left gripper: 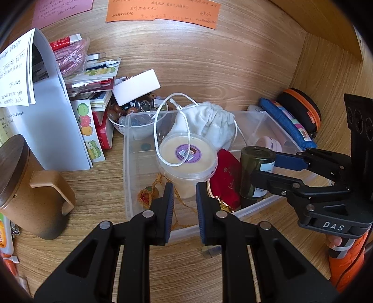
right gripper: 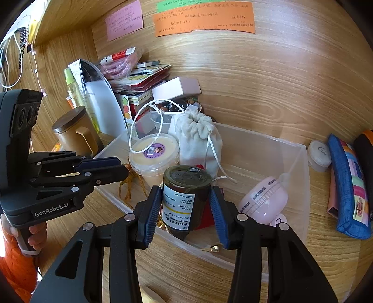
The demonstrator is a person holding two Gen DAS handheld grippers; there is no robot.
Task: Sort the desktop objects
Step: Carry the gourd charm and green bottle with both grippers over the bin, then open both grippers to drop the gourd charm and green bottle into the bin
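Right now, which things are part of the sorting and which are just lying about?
In the job:
bottle, between the right gripper's fingers
bin
tub
white pouch
red pouch
left gripper

Lying about:
mug
papers
blue case
orange note

Left gripper (left gripper: 185, 198): jaws parted with a narrow gap, nothing between the pads, tips over the near wall of the clear bin (left gripper: 130, 163).
Right gripper (right gripper: 186, 209): jaws spread around the dark green bottle (right gripper: 184, 198); left pad touching, right pad contact unclear.
Hands: bare fingers (right gripper: 35, 235) wrap the left handle; orange sleeve (right gripper: 14, 268) below.
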